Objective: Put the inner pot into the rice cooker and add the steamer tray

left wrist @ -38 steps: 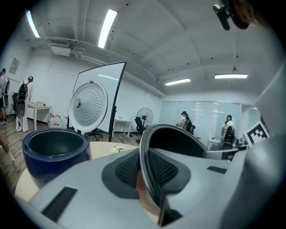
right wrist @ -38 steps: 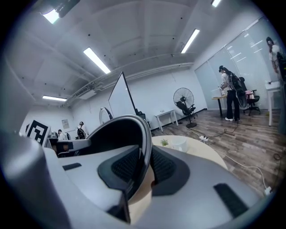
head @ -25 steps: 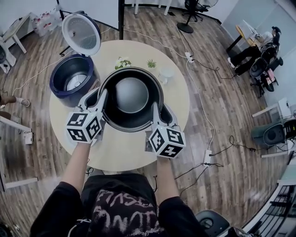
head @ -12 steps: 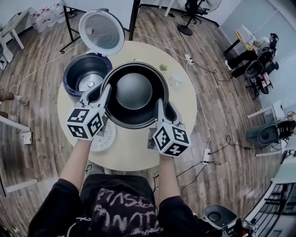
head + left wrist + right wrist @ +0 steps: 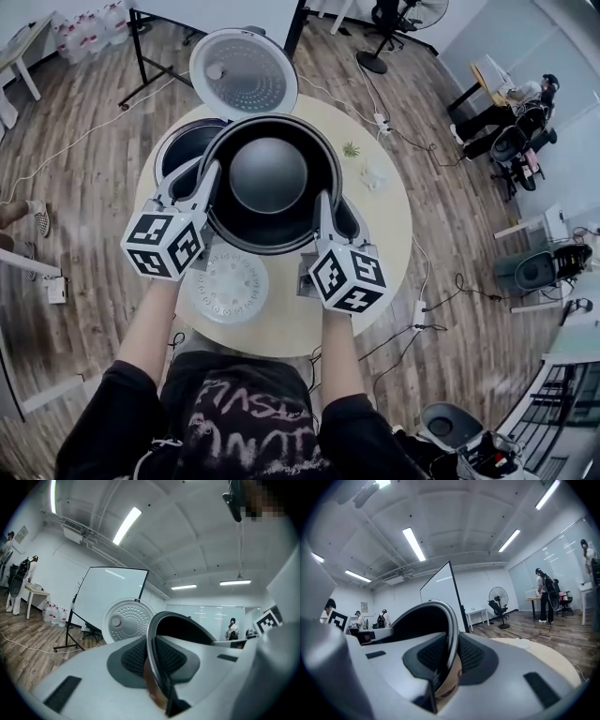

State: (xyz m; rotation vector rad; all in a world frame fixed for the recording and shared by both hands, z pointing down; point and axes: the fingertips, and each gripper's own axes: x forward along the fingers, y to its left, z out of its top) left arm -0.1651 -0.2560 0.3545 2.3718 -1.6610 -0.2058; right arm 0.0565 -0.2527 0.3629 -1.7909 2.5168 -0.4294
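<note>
Head view: the left gripper pinches the left rim of the dark inner pot. The pot hangs upright, mouth up, above the round table. Its far-left edge overlaps the open rice cooker, whose lid stands raised. The white steamer tray lies flat on the table, near-left of the pot. The right gripper pinches the right rim. The white print on the person's shirt is too blurred to read.
</note>
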